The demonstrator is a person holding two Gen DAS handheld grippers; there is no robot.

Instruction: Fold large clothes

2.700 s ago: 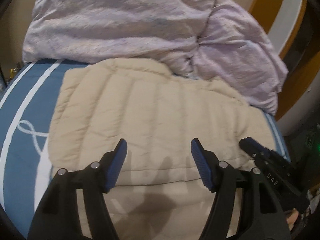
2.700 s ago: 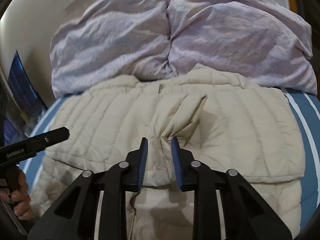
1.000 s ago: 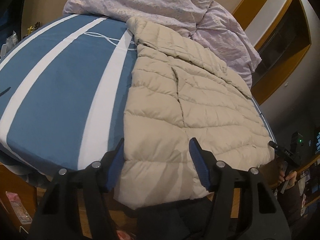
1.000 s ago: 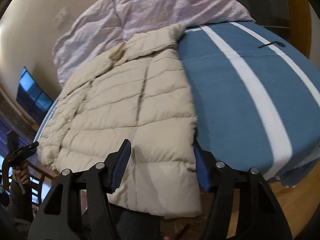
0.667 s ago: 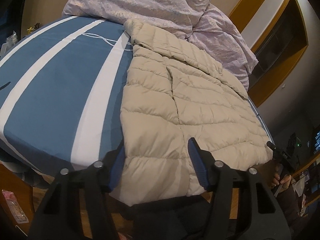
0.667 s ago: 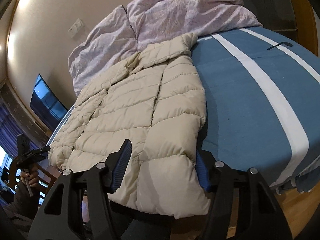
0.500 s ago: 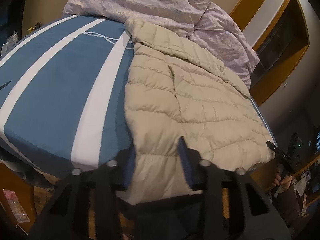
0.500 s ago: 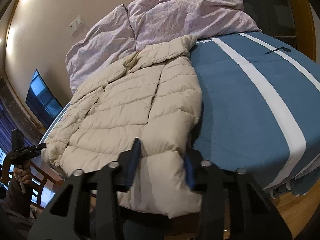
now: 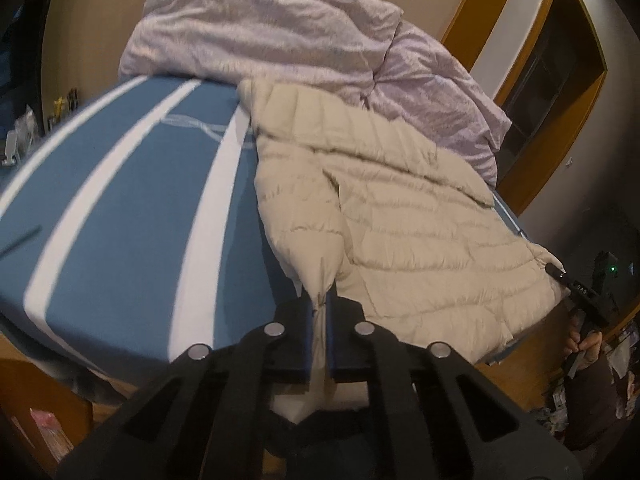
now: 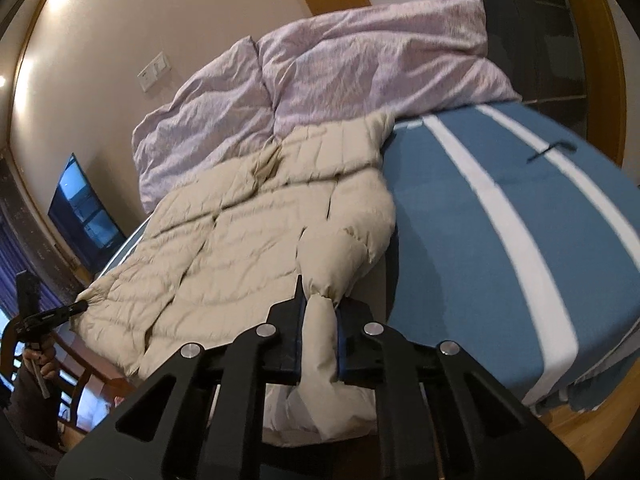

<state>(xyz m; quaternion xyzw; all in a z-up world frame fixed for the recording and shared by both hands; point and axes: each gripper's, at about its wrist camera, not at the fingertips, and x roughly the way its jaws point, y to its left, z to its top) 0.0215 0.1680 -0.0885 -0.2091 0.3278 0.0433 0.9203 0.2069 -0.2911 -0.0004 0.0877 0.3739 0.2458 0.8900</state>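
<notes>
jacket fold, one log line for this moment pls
phase: hem grasped | left gripper: shut on beige puffer jacket | right gripper: shut on jacket | jacket on striped bed

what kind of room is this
Most likely a bedroom: a bed with a blue, white-striped sheet, a rumpled lilac duvet heaped at its head, and a beige puffer jacket laid across it. A screen hangs on the wall.

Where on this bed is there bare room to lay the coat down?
The striped blue sheet beside the beige puffer jacket lies bare, apart from a thin dark object. The head end is crowded by the lilac duvet.
</notes>
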